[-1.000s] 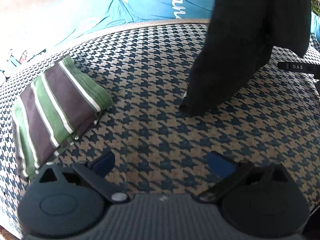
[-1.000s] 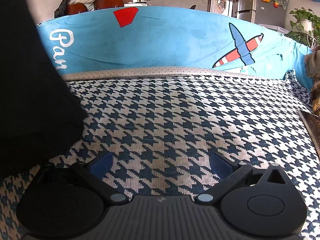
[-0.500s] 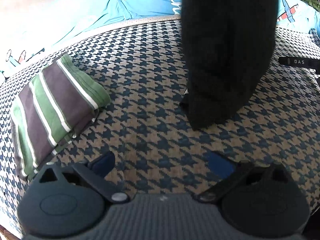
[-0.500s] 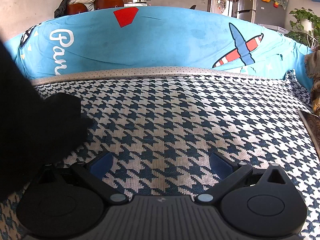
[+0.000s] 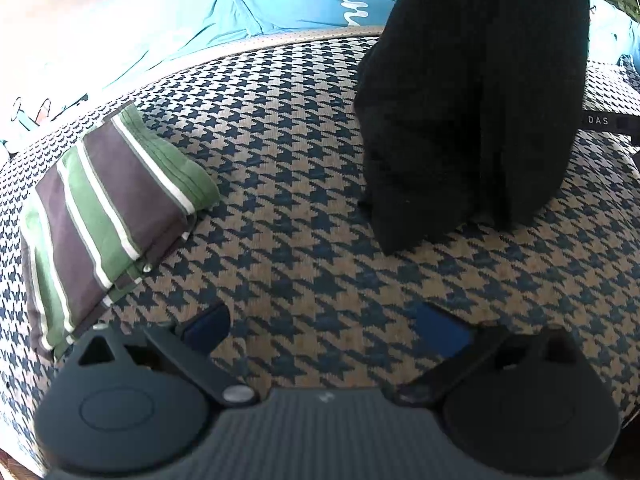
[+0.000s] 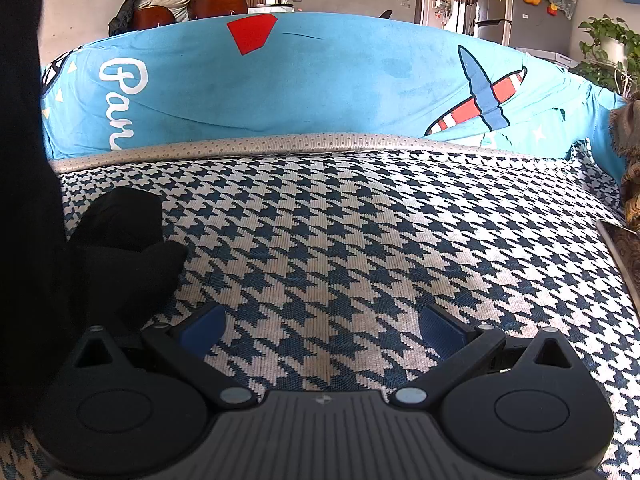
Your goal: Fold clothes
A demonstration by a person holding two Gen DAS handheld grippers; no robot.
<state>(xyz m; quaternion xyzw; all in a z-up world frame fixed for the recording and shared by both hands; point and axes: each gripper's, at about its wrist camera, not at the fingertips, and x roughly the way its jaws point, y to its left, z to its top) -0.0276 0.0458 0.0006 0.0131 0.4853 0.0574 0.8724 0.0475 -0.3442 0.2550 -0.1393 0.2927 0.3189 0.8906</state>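
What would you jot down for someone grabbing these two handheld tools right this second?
Left tool: open, holding nothing, low over the houndstooth cover.
Right tool: open, holding nothing.
Black garment: hangs from above the frame between the tools, its lower end touching the cover; what holds it is out of view.
Done: striped garment lies folded on the left.
Left: lay out and fold the black one.
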